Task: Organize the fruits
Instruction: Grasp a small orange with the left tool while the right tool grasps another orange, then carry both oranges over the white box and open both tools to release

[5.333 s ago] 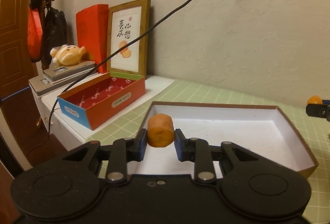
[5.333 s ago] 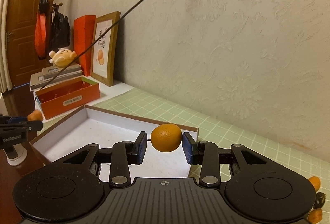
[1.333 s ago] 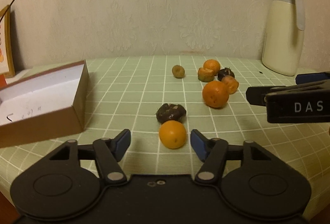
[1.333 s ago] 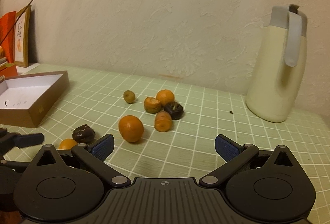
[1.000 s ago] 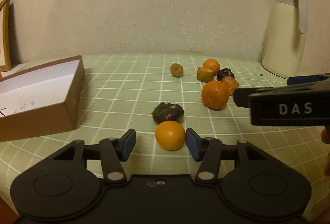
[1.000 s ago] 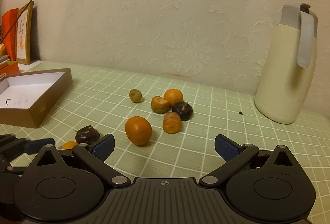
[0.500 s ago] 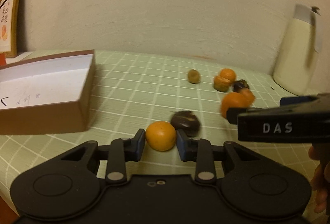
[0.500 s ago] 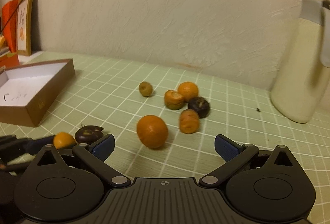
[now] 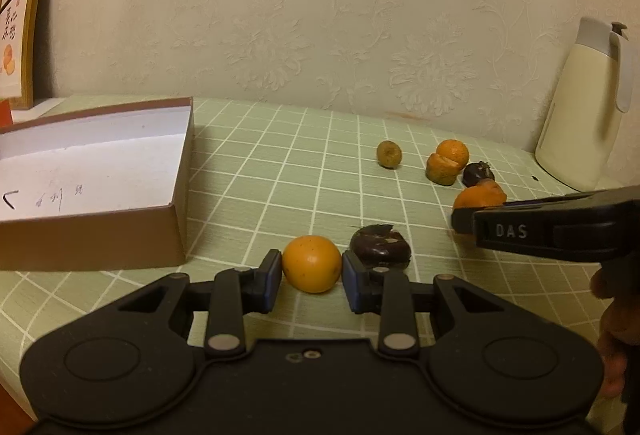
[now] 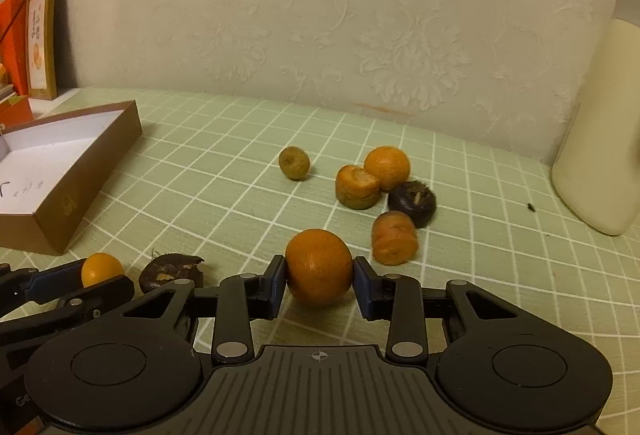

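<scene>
Two grips at once: the left hand-held gripper (image 9: 312,271), matte black plastic with blue pads, is clenched on a smooth, glossy small round orange fruit (image 9: 311,263) low over the bench (image 9: 280,187), which wears a pale green cloth with a white grid. The right hand-held gripper (image 10: 320,281) has just been closing, and its pads now squeeze a larger dimpled round orange (image 10: 319,266) from both sides. Beside the left catch sits a wrinkled dark brown fruit (image 9: 380,247); further back lie a small olive-brown fruit (image 10: 294,163) and more orange pieces. White letters "DAS" show on the right tool's side. The open brown cardboard box (image 9: 176,203) has a white floor with handwritten marks, unreadable.
</scene>
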Tool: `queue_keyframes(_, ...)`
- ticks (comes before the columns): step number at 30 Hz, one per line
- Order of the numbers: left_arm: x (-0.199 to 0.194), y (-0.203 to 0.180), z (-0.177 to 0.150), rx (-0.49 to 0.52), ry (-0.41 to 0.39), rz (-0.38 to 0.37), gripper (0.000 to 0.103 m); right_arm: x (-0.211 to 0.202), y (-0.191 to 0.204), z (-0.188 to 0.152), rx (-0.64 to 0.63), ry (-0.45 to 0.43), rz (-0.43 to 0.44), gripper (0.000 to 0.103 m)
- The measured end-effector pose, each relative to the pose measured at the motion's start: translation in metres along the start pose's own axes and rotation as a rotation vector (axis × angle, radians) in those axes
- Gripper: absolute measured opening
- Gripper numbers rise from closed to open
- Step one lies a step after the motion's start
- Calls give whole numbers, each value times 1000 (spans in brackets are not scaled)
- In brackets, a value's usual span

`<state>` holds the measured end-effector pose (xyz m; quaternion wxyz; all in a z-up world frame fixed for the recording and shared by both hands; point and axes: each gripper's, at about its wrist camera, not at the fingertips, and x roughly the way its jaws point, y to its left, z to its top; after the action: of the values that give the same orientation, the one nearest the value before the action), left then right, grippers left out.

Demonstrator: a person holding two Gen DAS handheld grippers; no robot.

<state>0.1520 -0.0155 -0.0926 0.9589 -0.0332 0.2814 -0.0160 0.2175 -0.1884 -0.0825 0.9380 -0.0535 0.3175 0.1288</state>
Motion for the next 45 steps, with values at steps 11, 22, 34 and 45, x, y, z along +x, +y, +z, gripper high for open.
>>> queue_keyframes(11, -24, -2, 9, 38, -35, -7, 23, -39, -4, 5, -6, -55, 1, 36)
queue_keyframes(22, -72, 22, 40, 56, -129, 26, 23, -89, 18, 31, -27, -190, 61, 36)
queue_keyframes(34, -93, 51, 60, 46, -187, 78, 23, -109, 61, 53, -67, -292, 155, 36)
queue_keyframes(45, -105, 98, 66, 6, -212, 162, 23, -101, 105, 62, -110, -317, 221, 36)
